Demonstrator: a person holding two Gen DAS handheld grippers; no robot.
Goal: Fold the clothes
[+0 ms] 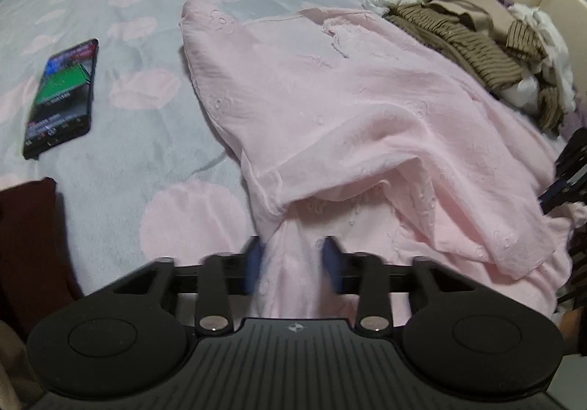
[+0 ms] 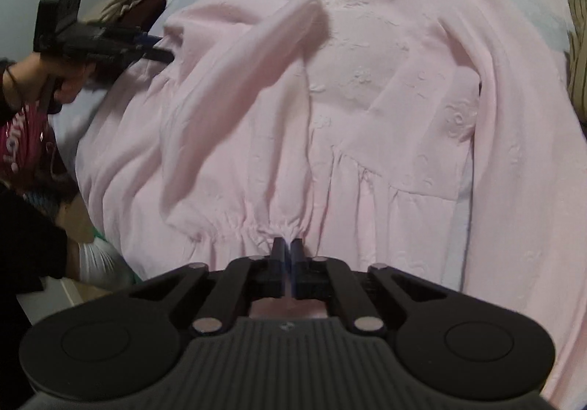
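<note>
Dress (image 2: 367, 79), one only, pale pink: lying front-up on the bed (image 1: 146, 6), long axis running straight away from the right claw (image 2: 288, 245), collar at the far end, skirt spilling toward the near edge. Lying diagonally across the bodice, one sleeve (image 2: 256, 54); running down the dress's right flank, the other. Two sleeves, then, both resting on or against the body of the garment.

Right claw: clenching the gathered waist seam (image 2: 234, 226) near the dress's centre line, jaws pressed together with a pinch of pink cloth between them.

Left claw (image 1: 295, 252): standing released, jaws well apart, straddling a ridge of pink cloth at the dress's left edge, about level with the waist; seen from the right wrist view as the left claw (image 2: 165, 48) poking into that edge. Whether pressing on the cloth, impossible to tell.

Judging from this: both claws sitting on the waist line, left at the edge, right at the middle, so probably turning on a crosswise fold, skirt and bodice being brought together along the long axis.

Counting the rest: two claws; one phone (image 1: 60, 98), screen lit, lying well left of the dress; one heap of other clothes (image 1: 477, 43), brown striped, beige and white, waiting just beyond the dress's right shoulder.
</note>
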